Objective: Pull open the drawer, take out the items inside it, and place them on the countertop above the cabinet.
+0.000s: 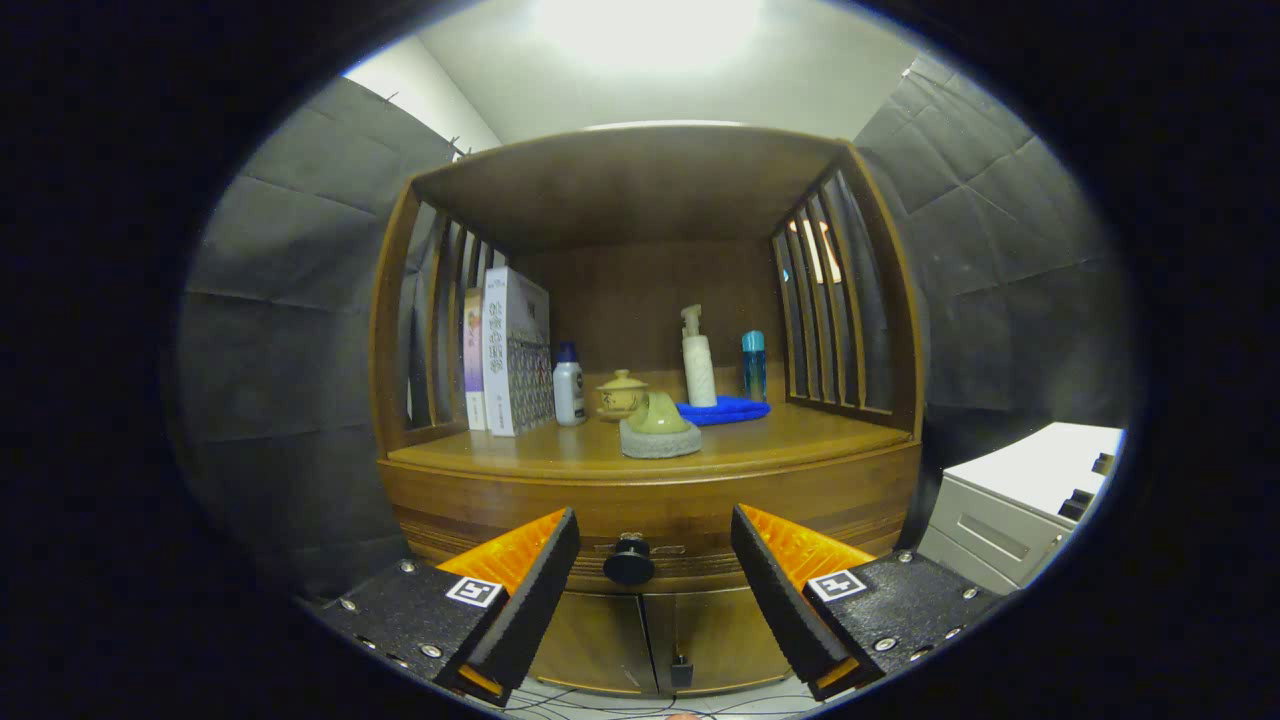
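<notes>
Fingers (655, 570) spread wide, nothing held. Dark drawer knob (629, 561) sits between them, just ahead, drawer (650, 510) shut. Risk: knob is small and round; an off-centre close could slip off mid-pull. Bench (800, 435) beyond already carries a stone dish (660, 437) near its edge; crowding likely.

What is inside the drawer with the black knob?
The drawer is closed, so its inside is hidden. Only its wooden front and knob show, between the open tool's fingers.

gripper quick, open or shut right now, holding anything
Tool: open, holding nothing; the drawer knob sits between its fingers, untouched.
</notes>
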The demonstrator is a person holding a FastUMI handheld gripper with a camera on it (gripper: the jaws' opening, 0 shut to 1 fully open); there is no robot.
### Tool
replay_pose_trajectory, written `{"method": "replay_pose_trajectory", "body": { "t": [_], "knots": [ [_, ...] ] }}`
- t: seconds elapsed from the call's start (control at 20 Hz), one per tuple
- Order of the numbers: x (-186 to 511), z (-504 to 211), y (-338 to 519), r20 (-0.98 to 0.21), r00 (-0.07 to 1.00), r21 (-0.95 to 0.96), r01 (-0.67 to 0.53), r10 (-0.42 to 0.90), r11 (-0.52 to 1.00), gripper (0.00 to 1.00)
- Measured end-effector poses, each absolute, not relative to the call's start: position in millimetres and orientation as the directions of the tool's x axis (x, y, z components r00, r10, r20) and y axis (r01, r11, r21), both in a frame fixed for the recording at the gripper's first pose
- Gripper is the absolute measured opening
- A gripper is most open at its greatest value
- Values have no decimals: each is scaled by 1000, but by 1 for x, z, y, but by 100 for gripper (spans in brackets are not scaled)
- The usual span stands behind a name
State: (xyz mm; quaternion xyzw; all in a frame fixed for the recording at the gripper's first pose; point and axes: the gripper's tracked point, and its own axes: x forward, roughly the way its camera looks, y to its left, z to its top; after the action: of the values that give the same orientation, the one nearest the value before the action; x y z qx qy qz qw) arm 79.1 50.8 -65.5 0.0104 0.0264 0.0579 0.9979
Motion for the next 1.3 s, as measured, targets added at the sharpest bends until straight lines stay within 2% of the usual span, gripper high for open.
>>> {"method": "replay_pose_trajectory", "body": {
  "t": [0.75, 1.3],
  "knots": [
    [-23, 8, 21, -9, 989, -9, -150, 150, 989, 95],
    [-38, 13, 14, -2, 986, 11, -167, 167, 986, 95]
  ]
}}
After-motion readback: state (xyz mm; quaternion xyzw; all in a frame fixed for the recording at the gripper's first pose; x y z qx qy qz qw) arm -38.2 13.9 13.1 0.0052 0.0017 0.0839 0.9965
